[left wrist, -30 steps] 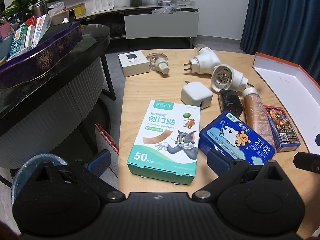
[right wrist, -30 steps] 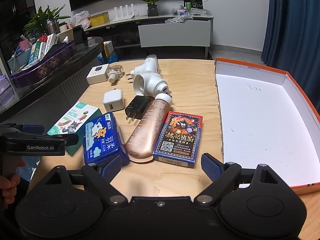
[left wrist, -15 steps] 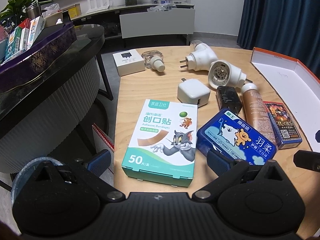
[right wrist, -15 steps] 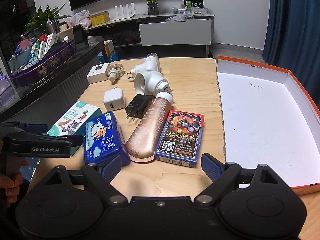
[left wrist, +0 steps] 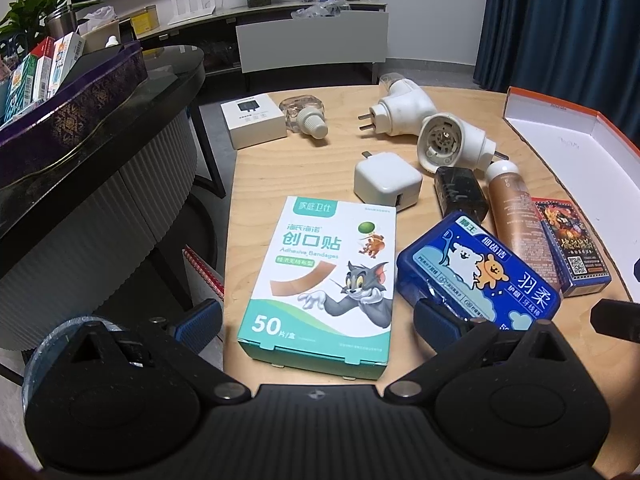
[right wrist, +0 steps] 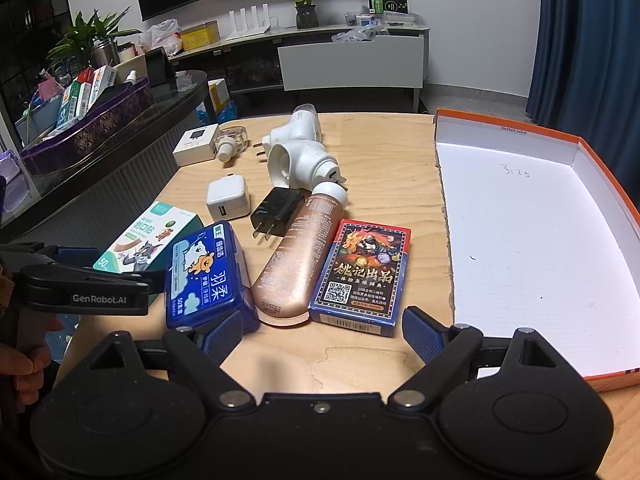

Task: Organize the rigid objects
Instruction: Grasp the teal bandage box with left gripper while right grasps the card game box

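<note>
Both claws are held low at the near edge of the pale wooden tabletop [right wrist: 384, 140], presumably so each can approach an item head-on. The left claw [left wrist: 318, 318] is spread wide and holds nothing; its jaws flank the near end of the green-and-white cardboard bandage box [left wrist: 320, 284], without visible contact. The right claw [right wrist: 322, 330] is likewise wide open and empty, with the blue-and-red card pack [right wrist: 362, 274] and the bronze cosmetic tube [right wrist: 298, 266] just ahead of its gap.

The shallow white tray with orange rim [right wrist: 536, 236] lies to the right of the right claw, empty; it is judged to be the intended destination.

Count of loose items, all lying ahead of the claws:
- boxes: bandage box, card pack, blue plastic floss case [right wrist: 208, 278], small white carton [left wrist: 254, 120] — four
- white plug-in vaporizers [left wrist: 452, 142] — two
- chargers: white cube [left wrist: 388, 186], black [right wrist: 278, 210] — two
- tube — one
- clear refill bottle [left wrist: 306, 118] — one
</note>
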